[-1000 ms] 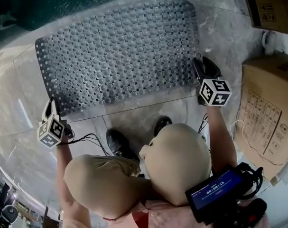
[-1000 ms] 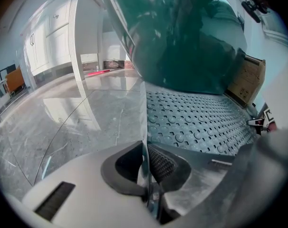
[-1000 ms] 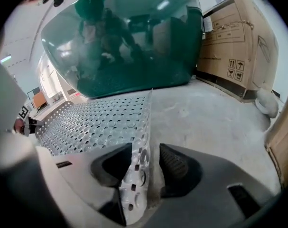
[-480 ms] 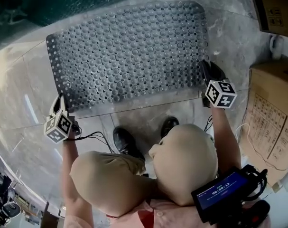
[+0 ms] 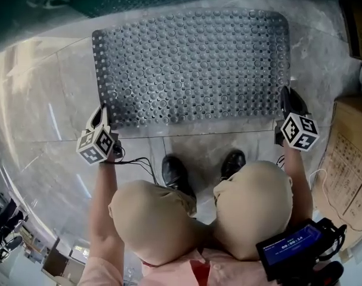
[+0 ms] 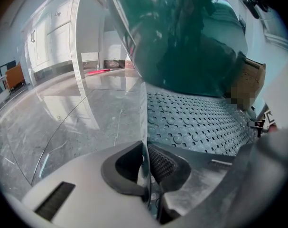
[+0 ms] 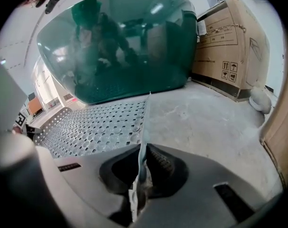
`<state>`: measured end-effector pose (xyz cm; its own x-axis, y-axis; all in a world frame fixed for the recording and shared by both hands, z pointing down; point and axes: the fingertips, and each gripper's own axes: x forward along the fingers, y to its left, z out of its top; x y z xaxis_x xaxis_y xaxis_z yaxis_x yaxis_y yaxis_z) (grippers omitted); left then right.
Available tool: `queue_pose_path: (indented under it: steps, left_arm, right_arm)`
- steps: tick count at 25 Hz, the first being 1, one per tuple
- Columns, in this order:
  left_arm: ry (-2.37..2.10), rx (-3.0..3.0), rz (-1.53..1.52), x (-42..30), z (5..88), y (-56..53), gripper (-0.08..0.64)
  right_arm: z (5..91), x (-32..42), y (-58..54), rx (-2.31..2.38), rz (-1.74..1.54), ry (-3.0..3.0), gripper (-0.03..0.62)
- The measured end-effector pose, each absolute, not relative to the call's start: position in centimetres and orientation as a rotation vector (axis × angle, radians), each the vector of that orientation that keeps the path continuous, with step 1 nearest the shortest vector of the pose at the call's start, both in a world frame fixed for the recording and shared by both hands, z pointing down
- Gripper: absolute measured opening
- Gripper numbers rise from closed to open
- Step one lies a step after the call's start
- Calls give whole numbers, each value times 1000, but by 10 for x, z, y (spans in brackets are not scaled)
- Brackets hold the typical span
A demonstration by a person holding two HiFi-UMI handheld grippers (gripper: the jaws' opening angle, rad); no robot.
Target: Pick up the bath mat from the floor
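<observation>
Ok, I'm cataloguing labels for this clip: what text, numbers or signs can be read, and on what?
"00:00:14", as best it reads: lit blue screen of the black device.
Handling pictograms, no words: side of the brown cardboard box.
Printed lines and white label on that box: too blurred to read.

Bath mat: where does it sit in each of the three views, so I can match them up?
Head view: bath mat fills the upper middle.
Left gripper view: centre right, stretching rightward.
Right gripper view: lower left to centre.
Shared landmark: dark green curved panel along the mat's far edge.
</observation>
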<state>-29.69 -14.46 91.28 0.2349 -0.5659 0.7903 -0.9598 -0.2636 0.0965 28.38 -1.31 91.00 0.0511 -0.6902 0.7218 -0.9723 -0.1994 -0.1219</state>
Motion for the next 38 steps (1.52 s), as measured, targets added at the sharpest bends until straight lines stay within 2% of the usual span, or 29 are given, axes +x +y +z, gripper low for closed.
queue_pose_path:
  steps: [22,38]
  left_arm:
    - [-1385,1931,825,-296,909,-145,37]
    - [-1361,1957,804,-274,876,-139,35]
  right_arm:
    - [881,271,-20,1957,860,-1689,31]
    - [836,246,-27,1934,799,-1765,29]
